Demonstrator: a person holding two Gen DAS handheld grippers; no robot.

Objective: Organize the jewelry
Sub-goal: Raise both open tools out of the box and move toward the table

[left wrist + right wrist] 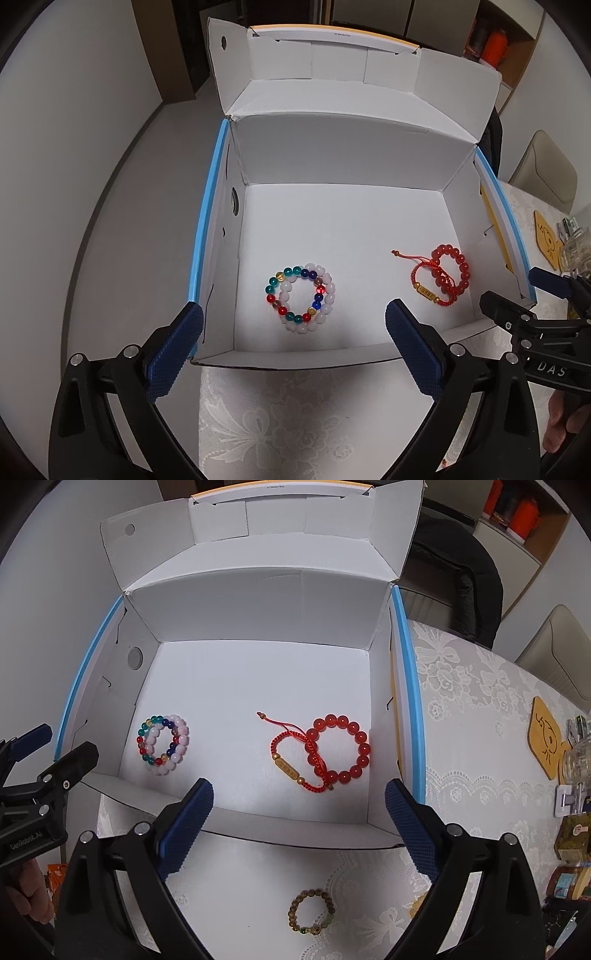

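An open white box [332,155] [258,605] with blue edges stands on the lace cloth. On its floor at the left lie a multicoloured bead bracelet [275,284] [147,723] and a pale pink bead bracelet [325,314] [179,738], overlapping. At the right lie a red bead bracelet [460,258] [360,734] and a red cord bracelet with a gold bar [428,293] [286,766]. A brown wooden bead bracelet [312,912] lies on the cloth in front of the box. My left gripper [295,314] hangs open above the left pair, holding nothing. My right gripper [300,790] hangs open above the red pair, also holding nothing.
The box lid [258,524] stands upright behind the box. To the right on the tablecloth [480,738] are a wooden coaster [546,738], a glass jar [578,760] and several small packets [570,842]. A dark chair [461,583] stands beyond the table.
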